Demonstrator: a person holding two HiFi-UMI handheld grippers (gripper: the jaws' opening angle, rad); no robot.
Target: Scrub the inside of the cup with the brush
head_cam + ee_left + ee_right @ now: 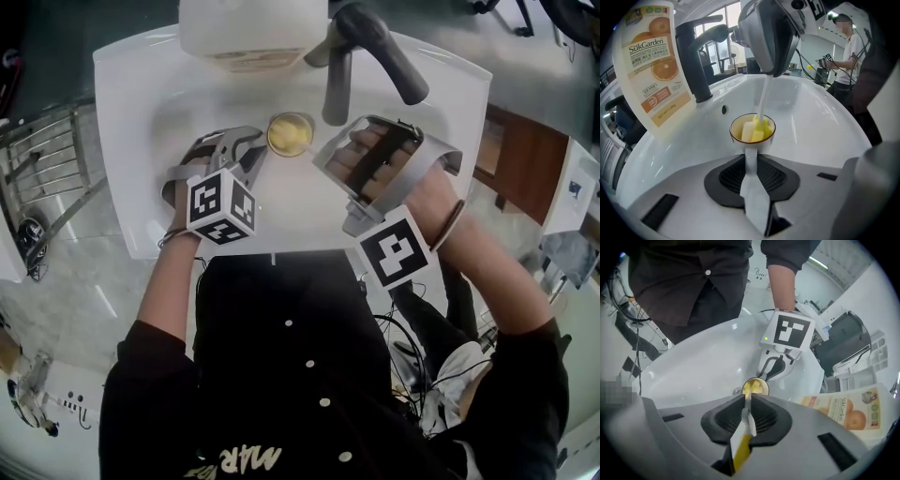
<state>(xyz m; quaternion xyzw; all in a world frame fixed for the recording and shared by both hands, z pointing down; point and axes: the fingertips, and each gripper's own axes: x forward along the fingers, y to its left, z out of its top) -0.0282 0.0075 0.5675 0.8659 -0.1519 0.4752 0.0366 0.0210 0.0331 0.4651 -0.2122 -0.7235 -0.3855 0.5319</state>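
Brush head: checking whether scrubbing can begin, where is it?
In the left gripper view, the yellow brush head sits inside the cup, centre of the sink, right of the black faucet.

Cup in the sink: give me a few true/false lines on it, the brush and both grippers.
1. The small brown-rimmed cup with a yellow inside is within the white sink basin. True.
2. The left gripper is open and empty. False: its jaws are shut on the cup's white handle.
3. The yellow-and-white brush head is inside the cup. True.
4. The right gripper grips the cup's rim. False: it is shut on the white-and-yellow brush handle, above the cup.
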